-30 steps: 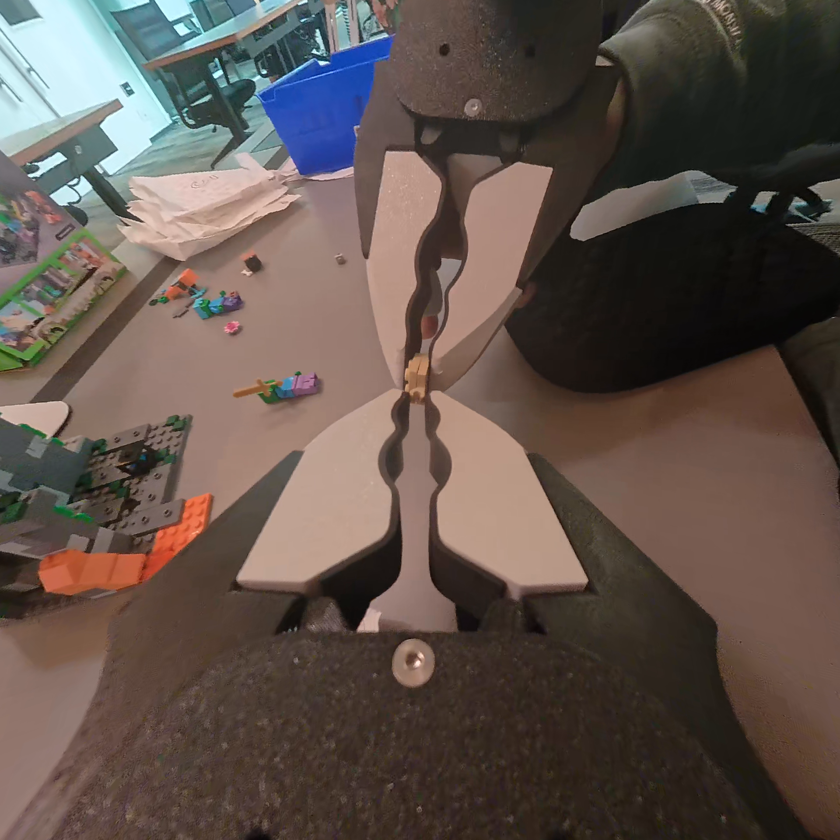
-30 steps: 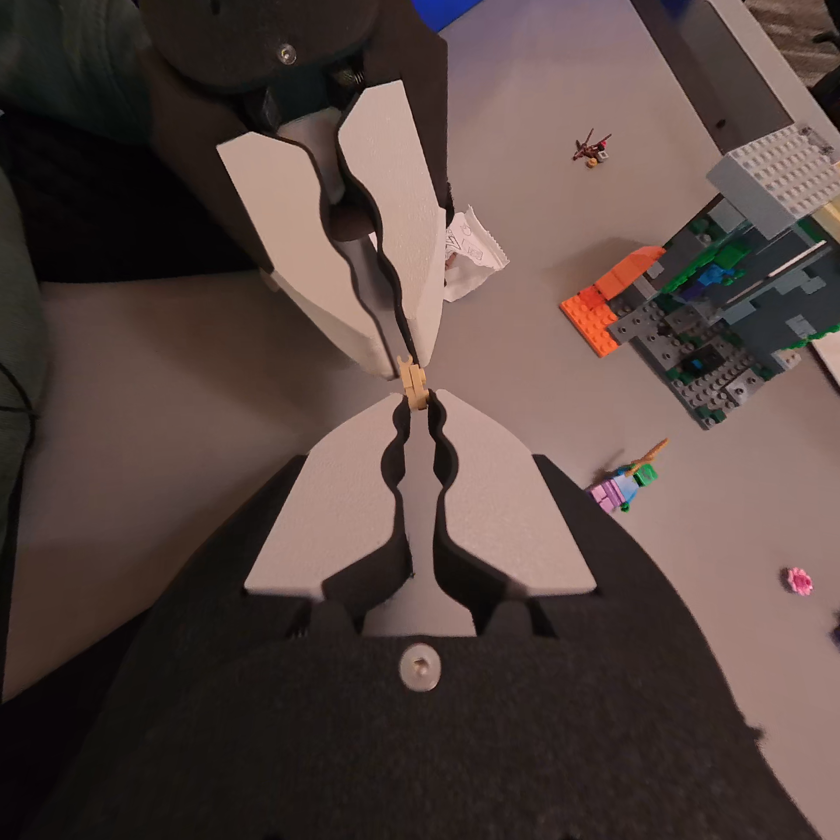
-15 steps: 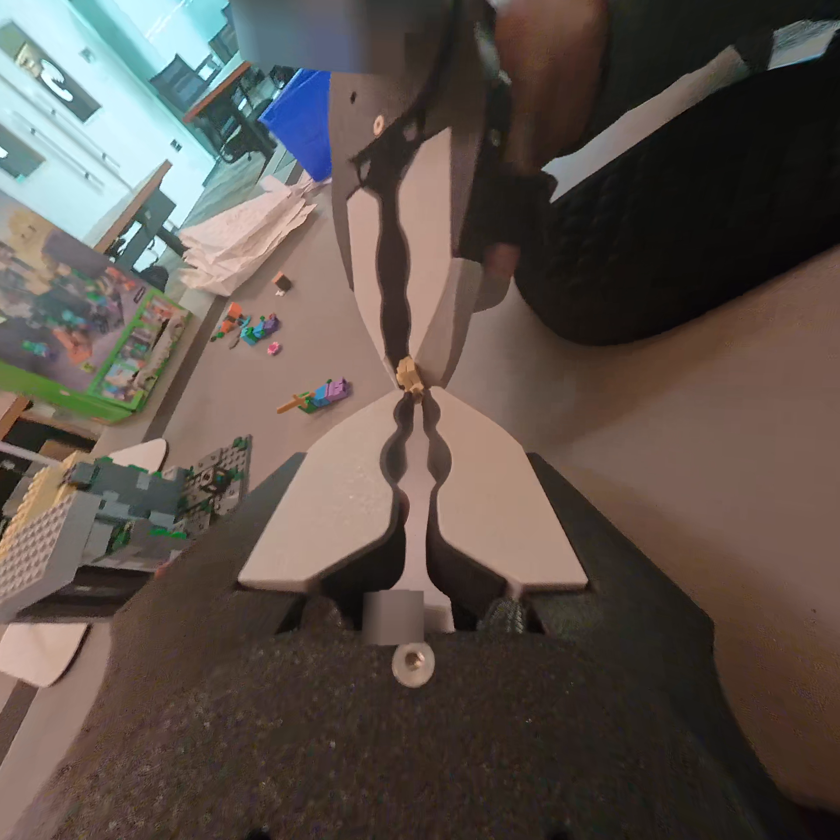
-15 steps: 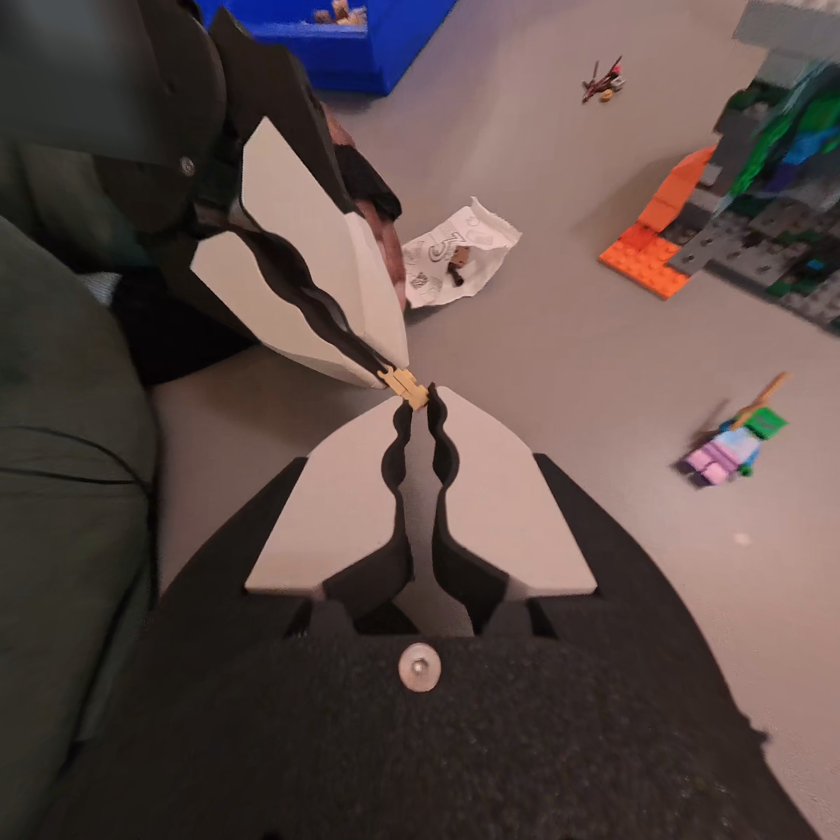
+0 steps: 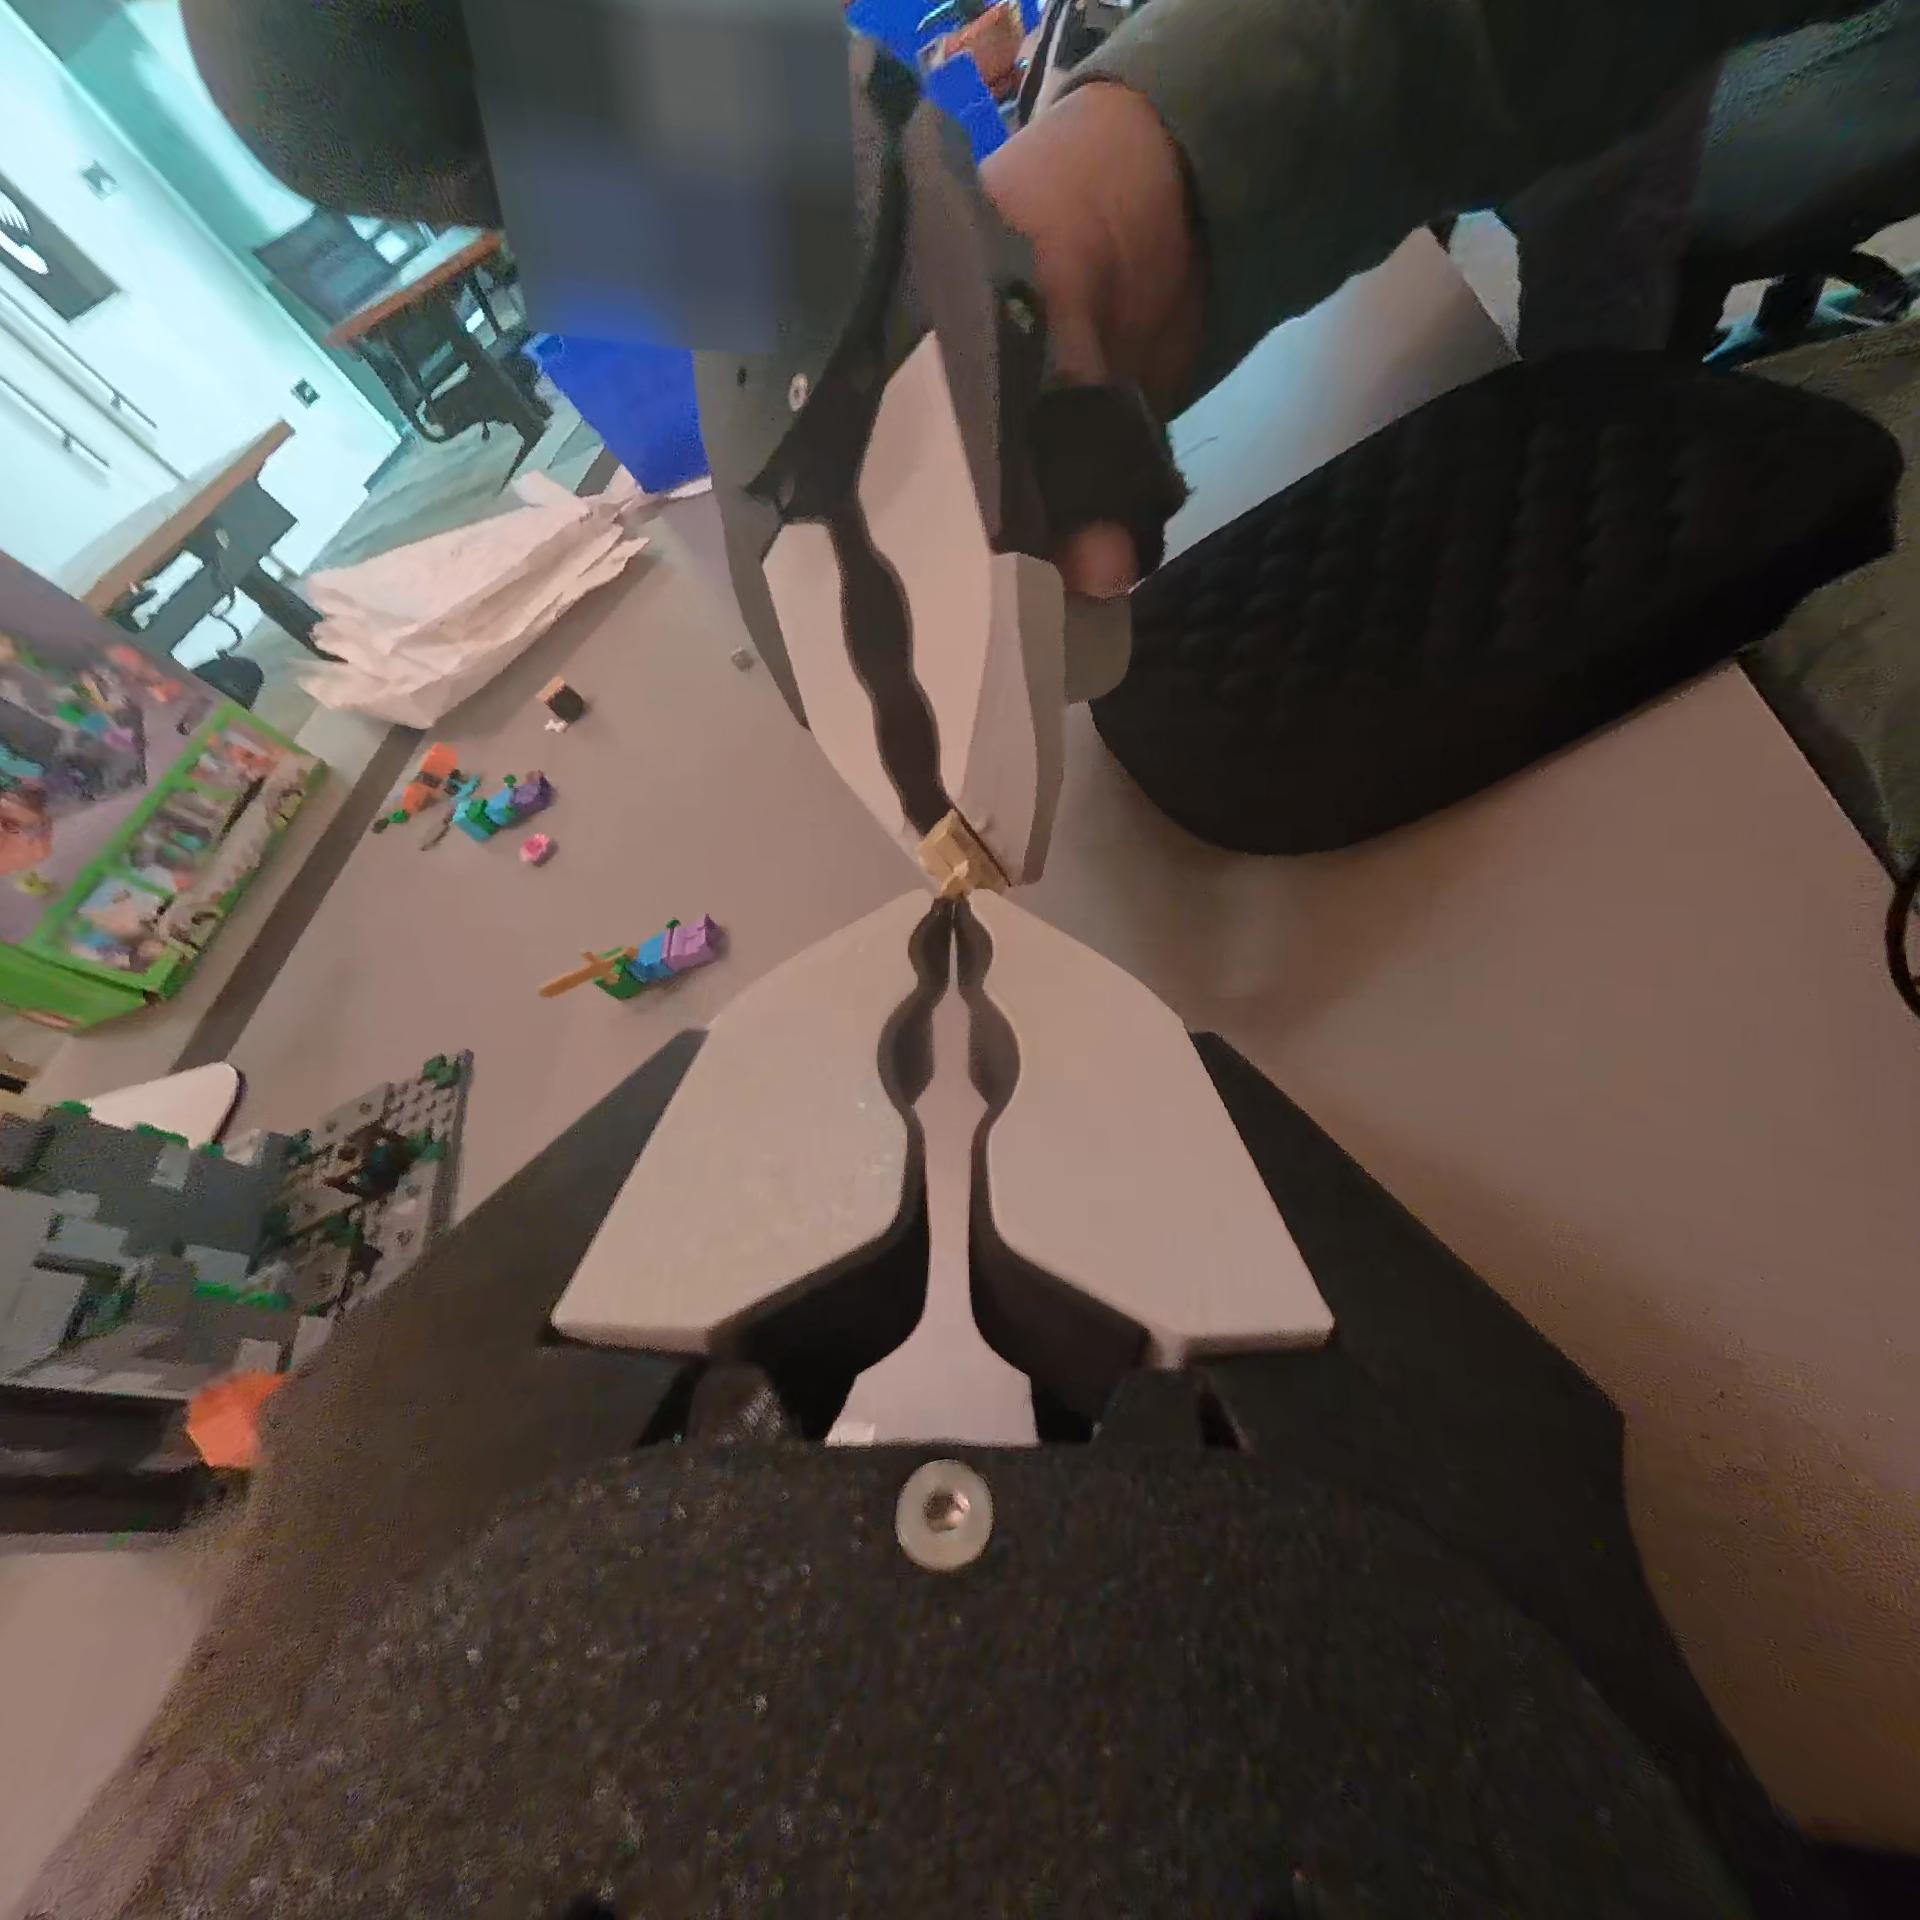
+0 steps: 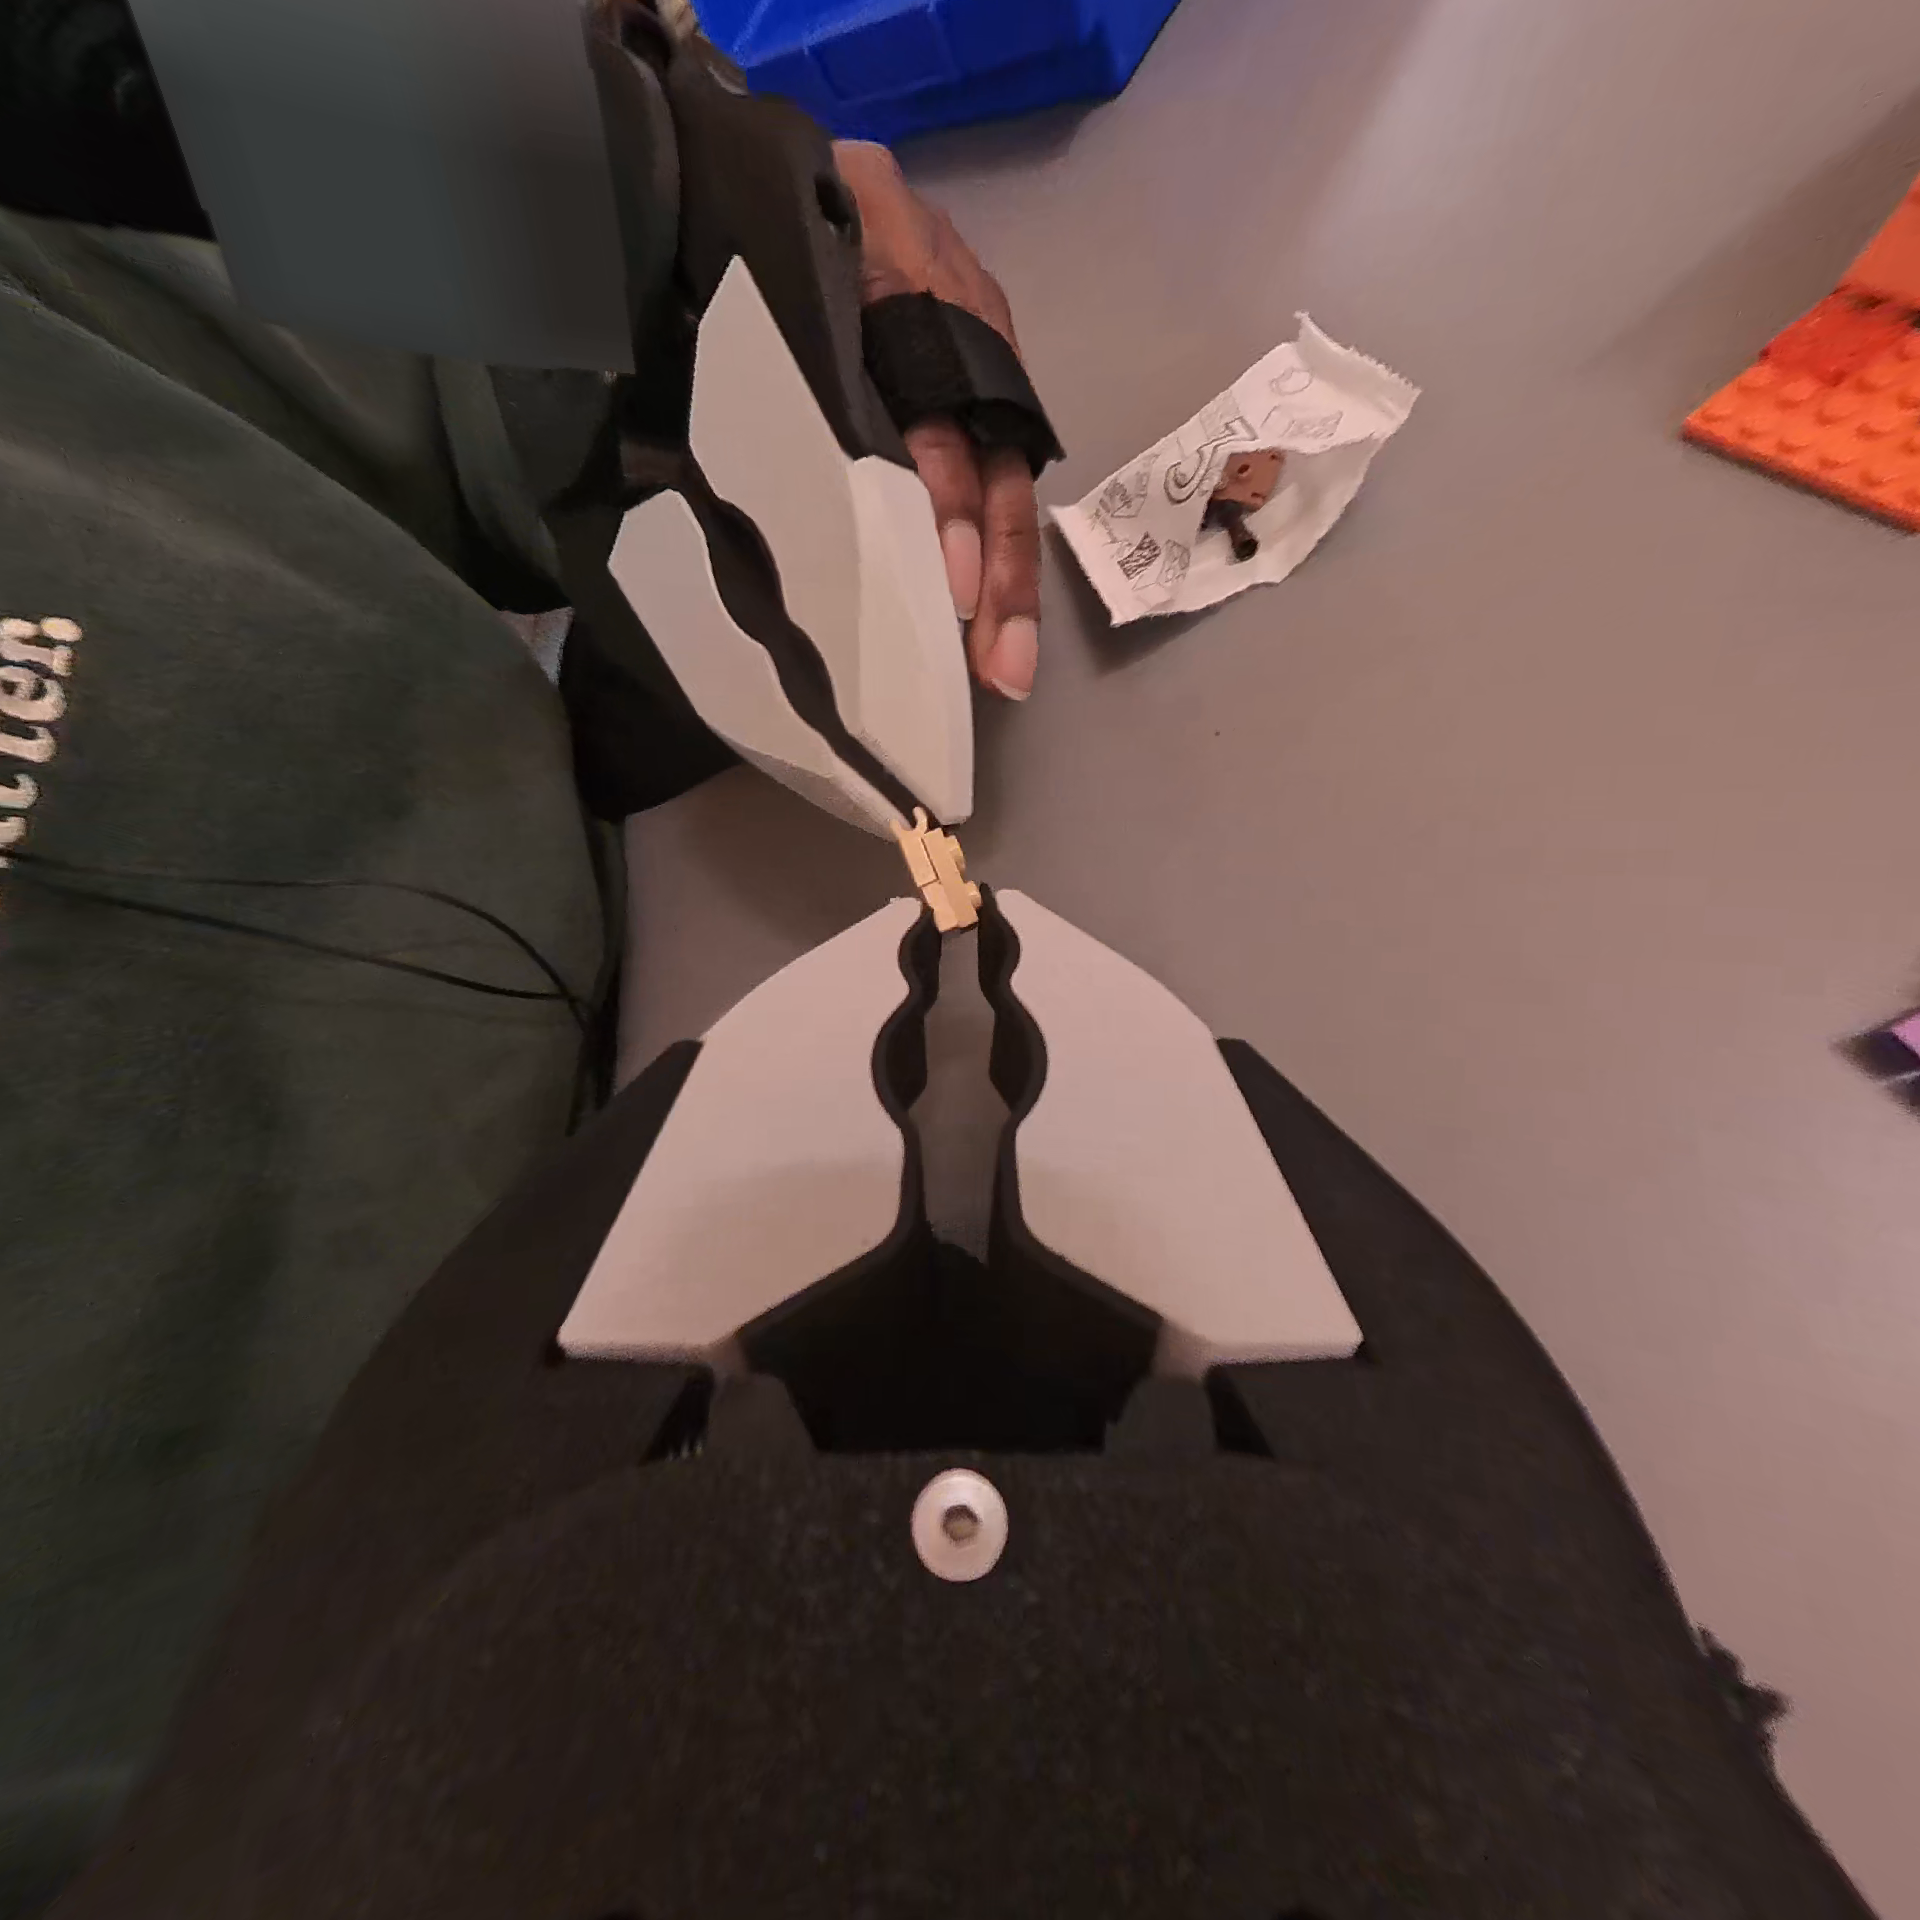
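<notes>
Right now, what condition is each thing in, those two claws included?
left gripper: shut on tan piece
right gripper: shut on tan piece
tan piece: held in air between both
white packet: torn open, lying flat
small figure: lying down on table

Black cushion (image 5: 1475, 623) beside tongs; brick model (image 5: 187, 1236) left.

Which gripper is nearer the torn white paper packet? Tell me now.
Left, it seems. The left gripper sits just beside the packet. The right gripper reaches in from farther back. Both are shut on the tan piece.
</notes>
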Tool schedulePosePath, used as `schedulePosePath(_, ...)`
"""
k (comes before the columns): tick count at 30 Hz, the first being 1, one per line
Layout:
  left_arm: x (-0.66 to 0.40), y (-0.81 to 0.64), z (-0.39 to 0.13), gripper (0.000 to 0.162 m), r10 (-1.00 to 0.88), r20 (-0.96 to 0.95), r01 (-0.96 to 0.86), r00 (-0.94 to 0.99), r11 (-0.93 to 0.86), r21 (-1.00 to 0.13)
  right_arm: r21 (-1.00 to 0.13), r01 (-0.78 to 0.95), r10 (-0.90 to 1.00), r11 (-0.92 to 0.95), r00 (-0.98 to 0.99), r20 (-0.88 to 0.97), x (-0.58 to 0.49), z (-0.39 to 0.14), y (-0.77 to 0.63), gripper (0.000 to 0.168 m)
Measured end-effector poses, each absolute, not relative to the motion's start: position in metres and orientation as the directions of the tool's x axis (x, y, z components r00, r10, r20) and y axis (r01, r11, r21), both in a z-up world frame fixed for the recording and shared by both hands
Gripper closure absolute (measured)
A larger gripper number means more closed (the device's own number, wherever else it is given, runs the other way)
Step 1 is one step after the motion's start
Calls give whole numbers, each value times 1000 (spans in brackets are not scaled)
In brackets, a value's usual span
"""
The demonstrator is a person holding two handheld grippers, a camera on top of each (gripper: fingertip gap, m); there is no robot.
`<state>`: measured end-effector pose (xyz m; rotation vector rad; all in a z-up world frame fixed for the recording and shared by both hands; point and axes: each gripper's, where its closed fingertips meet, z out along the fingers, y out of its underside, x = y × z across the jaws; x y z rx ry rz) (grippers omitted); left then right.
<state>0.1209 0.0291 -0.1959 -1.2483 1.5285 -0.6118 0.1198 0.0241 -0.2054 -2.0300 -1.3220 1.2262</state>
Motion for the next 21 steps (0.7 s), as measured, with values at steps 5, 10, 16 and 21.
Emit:
schedulePosePath(5, 118, 40, -199, 159, -929, -352, -416, 116, 277, -866, -757, 541, 929, -367, 262, -263, 131, -213, 46, 161)
schedulePosePath(10, 115, 49, -196, 156, -938, -306, -405, 166, 218, -888, -723, 601, 886, -341, 462, -34, 188, -219, 93, 161)
schedulePosePath(16, 114, 53, -195, 152, -948, -254, -396, 191, 163, -904, -651, 631, 761, -423, 637, 122, 279, -223, 134, 160)
schedulePosePath(21, 114, 54, -201, 151, -948, -256, -417, 190, 159, -895, -641, 590, 718, -490, 690, 86, 310, -231, 136, 158)
